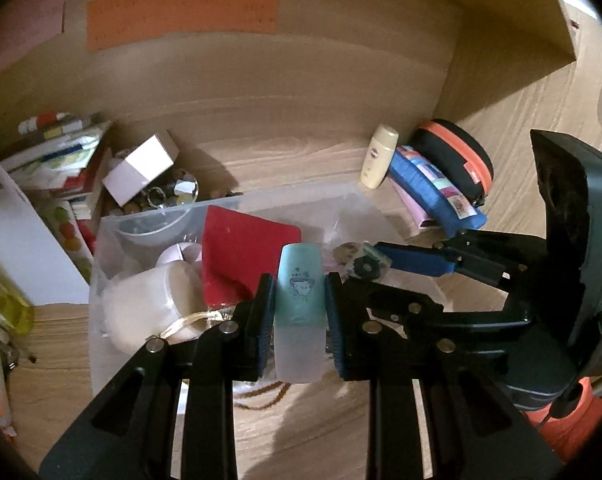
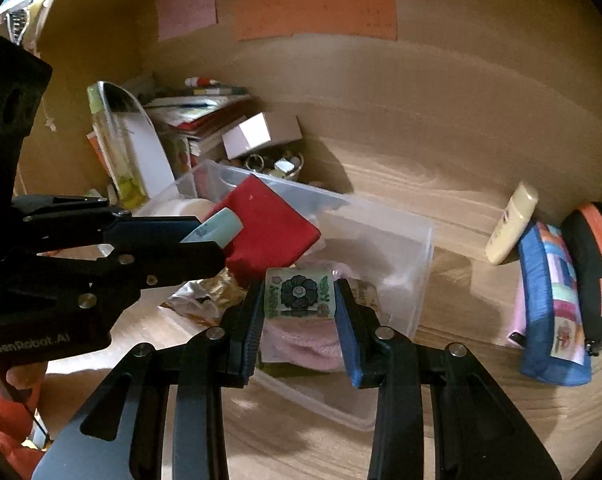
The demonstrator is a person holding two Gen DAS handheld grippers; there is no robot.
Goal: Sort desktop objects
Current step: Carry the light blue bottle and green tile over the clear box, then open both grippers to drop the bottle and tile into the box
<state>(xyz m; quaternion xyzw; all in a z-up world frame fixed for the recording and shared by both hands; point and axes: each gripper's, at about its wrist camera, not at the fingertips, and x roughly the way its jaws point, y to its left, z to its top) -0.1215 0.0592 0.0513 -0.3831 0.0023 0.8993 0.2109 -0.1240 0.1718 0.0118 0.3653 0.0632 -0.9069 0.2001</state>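
My left gripper [image 1: 299, 280] is shut on a small teal and frosted bottle [image 1: 299, 308] with a cartoon print, held above the clear plastic bin [image 1: 101, 248]. My right gripper [image 2: 299, 284] is shut on a flower-printed tile block [image 2: 299, 294], also over the clear plastic bin [image 2: 417, 280]. In the left wrist view the right gripper [image 1: 365, 266] comes in from the right with the block [image 1: 363, 266]. In the right wrist view the left gripper [image 2: 217, 236] comes in from the left with the bottle [image 2: 215, 230]. The bin holds a red pouch [image 1: 241, 256], a white jar [image 1: 153, 304] and pink cloth [image 2: 301, 344].
A cream bottle [image 1: 379, 156], blue pencil case [image 1: 437, 192] and black-orange case [image 1: 457, 156] lean at the back right. Stacked books [image 1: 57, 160], a white box [image 1: 141, 168] and a bowl of trinkets [image 1: 173, 196] sit at the back left. Coloured paper notes [image 1: 181, 16] hang on the cardboard wall.
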